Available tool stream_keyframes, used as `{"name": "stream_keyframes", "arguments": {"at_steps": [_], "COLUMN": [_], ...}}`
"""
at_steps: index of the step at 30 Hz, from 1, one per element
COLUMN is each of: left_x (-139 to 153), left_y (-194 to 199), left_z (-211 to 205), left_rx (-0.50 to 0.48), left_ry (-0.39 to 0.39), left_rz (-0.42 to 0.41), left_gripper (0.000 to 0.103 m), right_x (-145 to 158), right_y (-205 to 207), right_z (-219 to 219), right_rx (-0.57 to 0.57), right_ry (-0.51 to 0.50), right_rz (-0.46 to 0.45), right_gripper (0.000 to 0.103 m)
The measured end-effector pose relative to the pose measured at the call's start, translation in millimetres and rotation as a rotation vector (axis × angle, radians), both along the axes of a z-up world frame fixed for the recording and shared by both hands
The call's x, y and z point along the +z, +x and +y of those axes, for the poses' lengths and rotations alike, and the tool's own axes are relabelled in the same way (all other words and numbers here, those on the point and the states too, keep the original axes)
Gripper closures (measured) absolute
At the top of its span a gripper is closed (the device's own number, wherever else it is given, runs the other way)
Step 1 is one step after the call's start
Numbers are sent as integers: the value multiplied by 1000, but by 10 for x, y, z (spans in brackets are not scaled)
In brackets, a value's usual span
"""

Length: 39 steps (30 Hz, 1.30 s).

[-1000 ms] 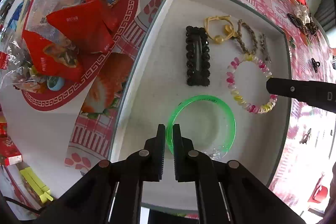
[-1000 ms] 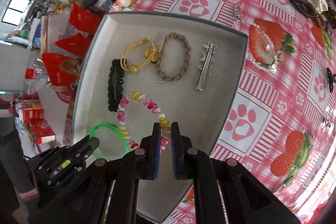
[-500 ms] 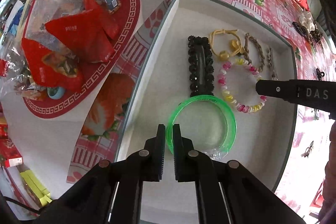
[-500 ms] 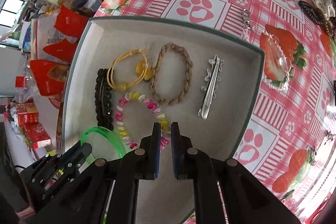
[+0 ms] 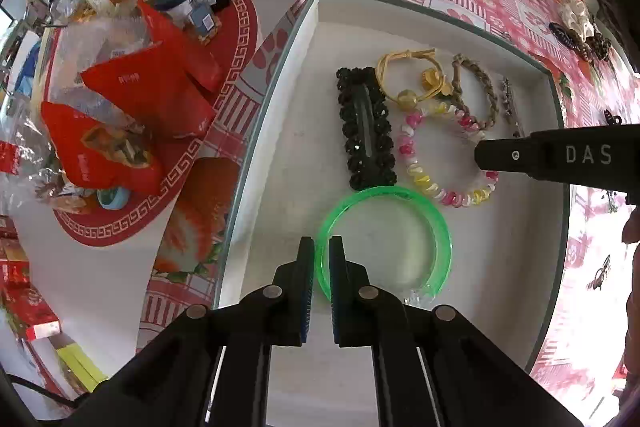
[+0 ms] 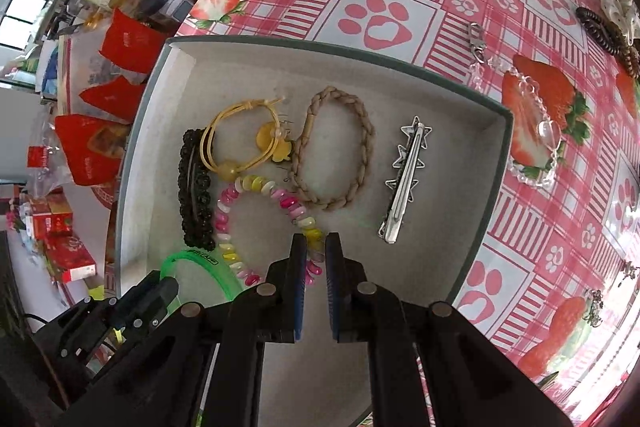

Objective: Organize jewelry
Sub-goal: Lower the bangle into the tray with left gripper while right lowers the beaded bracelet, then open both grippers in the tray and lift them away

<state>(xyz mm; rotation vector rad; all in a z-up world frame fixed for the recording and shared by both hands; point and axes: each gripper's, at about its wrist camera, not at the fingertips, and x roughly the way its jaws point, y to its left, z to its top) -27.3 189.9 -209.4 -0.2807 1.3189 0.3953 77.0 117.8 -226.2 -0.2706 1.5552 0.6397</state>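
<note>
A grey tray [image 5: 280, 131] [image 6: 484, 215] holds a black hair clip [image 5: 366, 135] [image 6: 194, 191], a yellow hair tie [image 5: 412, 77] [image 6: 244, 143], a braided tan bracelet [image 5: 480, 91] [image 6: 336, 151], a silver star clip [image 6: 406, 179] and a pink-yellow bead bracelet [image 5: 420, 183] [image 6: 260, 187]. My left gripper [image 5: 319, 253] is shut on the green bangle [image 5: 436, 223] [image 6: 212, 261], which rests in the tray. My right gripper [image 6: 316, 251] is shut on the bead bracelet's near side; it also shows in the left wrist view [image 5: 486, 155].
More jewelry lies on the strawberry tablecloth [image 6: 384, 15] right of the tray: a clear bead chain [image 6: 536, 131], a brown spiral tie [image 6: 608, 39], a white flower piece [image 6: 618, 3]. Red snack bags [image 5: 132, 95] and bottles crowd the left.
My right gripper has dragged the bead bracelet toward the tray's far left, up against the yellow hair tie and black clip. The left gripper keeps its hold on the green bangle.
</note>
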Motion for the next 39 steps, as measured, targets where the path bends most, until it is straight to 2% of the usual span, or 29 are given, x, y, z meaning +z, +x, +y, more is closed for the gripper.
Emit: {"name": "stream_keyframes", "arguments": {"at_steps": [8,9,12,13,20,27,39], "left_x": [63,75,111,120,188,218,330], "left_y": [8,6,-1,-9,-48,-55,137], "left_z": [-33,-47,-78,-85,-155,-160,-474], "left_rx": [-2,-7,-19,-22,-45,-43,-132], "left_ry": [9,15,33,35,40,46,33], "left_rz": [7,6,4,3,3,20,32], "left_gripper": [90,90,90,90,90,90,90], "right_x": [31,44,94,118,393,675,773], "right_y": [-3,-1,6,2,-1,-37,-61], "right_z": [-147,-168,-226,-248,-425,-745,-1540], "right_rx": [-9,-11,-28,-33,-55,-105,-287], "right_ry": [25,30,44,51,117,169,169], "right_rz": [19,19,19,17,1,-28,-38], "right_gripper": [91,88,65,64,62,52,44]}}
